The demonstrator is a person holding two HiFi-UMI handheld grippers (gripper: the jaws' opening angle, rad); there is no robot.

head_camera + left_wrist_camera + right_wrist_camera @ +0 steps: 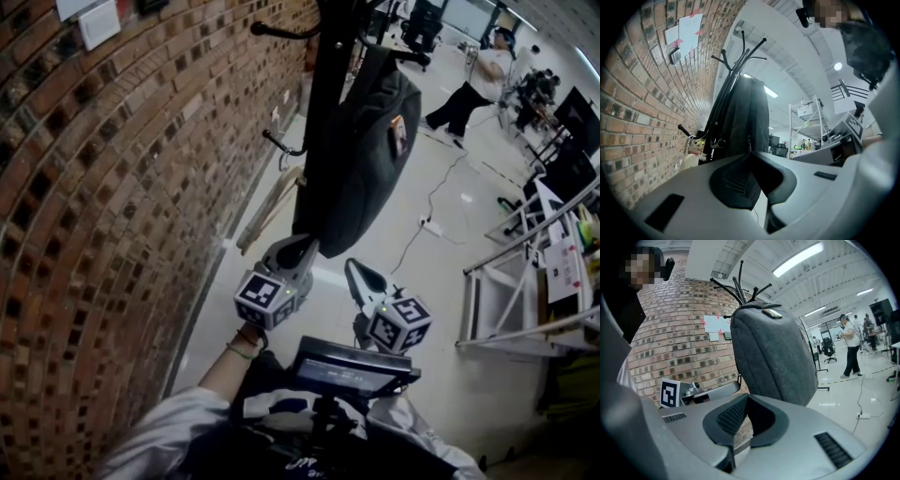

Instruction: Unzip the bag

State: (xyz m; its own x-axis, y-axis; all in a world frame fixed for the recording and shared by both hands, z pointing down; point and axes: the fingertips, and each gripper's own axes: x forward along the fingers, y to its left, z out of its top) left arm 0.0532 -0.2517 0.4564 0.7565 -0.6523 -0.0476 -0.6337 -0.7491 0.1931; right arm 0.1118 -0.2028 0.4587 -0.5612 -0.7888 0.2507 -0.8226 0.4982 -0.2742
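A dark grey bag hangs from a black coat rack beside the brick wall. Its zip does not show clearly in any view. My left gripper is just below the bag's bottom corner, jaws together and holding nothing. My right gripper hangs a little lower and to the right, apart from the bag, also shut and holding nothing. In the left gripper view the bag hangs straight ahead under the rack's hooks. In the right gripper view the bag fills the middle, above the closed jaws.
The brick wall runs along the left. Wooden boards lean against it behind the rack. A cable and power strip lie on the floor. Metal frames stand at right. A person stands far back.
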